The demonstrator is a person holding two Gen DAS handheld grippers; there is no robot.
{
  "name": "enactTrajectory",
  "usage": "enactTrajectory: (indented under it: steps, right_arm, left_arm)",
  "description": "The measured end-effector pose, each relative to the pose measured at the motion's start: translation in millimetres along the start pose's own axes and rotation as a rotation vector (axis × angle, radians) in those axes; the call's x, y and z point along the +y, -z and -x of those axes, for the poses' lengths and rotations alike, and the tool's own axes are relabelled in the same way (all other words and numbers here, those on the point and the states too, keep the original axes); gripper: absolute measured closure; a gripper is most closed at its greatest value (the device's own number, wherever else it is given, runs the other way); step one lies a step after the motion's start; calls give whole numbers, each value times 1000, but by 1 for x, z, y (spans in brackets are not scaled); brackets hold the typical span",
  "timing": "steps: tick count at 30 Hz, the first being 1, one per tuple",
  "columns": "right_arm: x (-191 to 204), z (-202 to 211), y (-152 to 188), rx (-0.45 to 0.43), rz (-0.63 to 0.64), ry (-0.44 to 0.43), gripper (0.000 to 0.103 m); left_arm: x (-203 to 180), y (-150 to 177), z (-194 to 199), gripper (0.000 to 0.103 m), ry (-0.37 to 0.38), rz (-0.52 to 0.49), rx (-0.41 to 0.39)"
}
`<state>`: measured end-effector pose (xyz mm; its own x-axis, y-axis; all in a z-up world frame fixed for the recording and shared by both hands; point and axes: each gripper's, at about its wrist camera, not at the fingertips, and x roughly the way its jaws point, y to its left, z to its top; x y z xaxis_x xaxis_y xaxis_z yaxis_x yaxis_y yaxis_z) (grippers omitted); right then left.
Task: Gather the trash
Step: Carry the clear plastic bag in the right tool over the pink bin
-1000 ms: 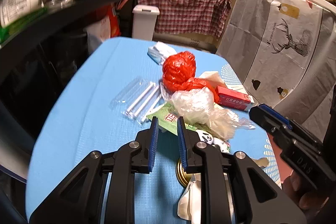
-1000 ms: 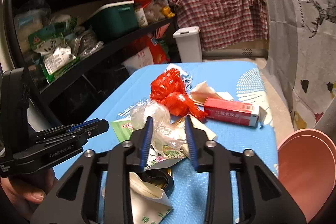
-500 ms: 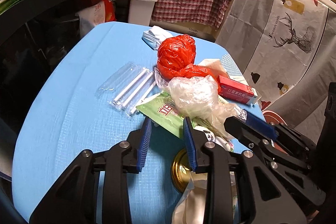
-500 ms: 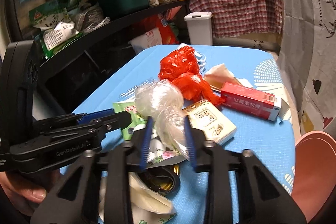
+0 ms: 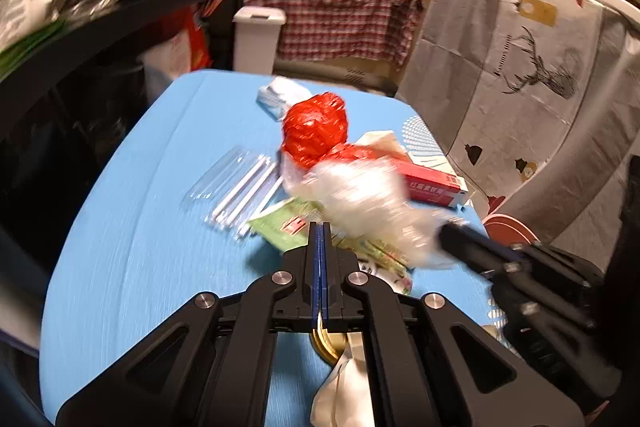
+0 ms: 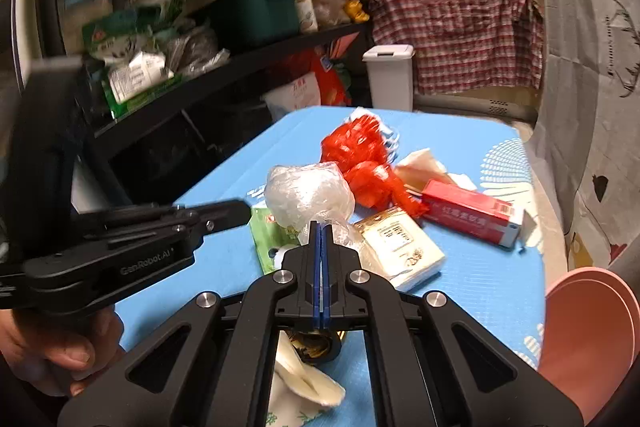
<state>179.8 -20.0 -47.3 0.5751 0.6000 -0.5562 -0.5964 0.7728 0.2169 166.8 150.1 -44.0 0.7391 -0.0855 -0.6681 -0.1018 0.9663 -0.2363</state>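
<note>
clear plastic bag is pinched at its tail by the right claw; the left claw has just closed together, empty, over the blue desk.

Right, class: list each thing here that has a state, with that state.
left tool: just closed, shut, tips at the green packet; grip unclear
right tool: just closed, shut on the clear bag
white bin: lid down
red box: closed, lying flat
red bag: crumpled
</note>
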Motion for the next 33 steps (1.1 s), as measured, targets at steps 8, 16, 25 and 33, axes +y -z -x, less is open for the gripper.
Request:
enactTrajectory:
  steps: [8,16,25,33]
  right_arm:
    - [-8,39,-4,-65,-5,39,102]
    - [-22,73,-4,-80,-14,72,102]
    - [-39,122,-7,-106,-5,132,102]
    - [-49,167,-2,-144,14,186,102]
  left_arm:
    - [8,14,-18,61,6,42,72]
    - [-7,13,-31,85,46,39,80]
    - [-17,-5,8,102,41,22,-28]
    - [-35,-9,48,103,23,-42,-107]
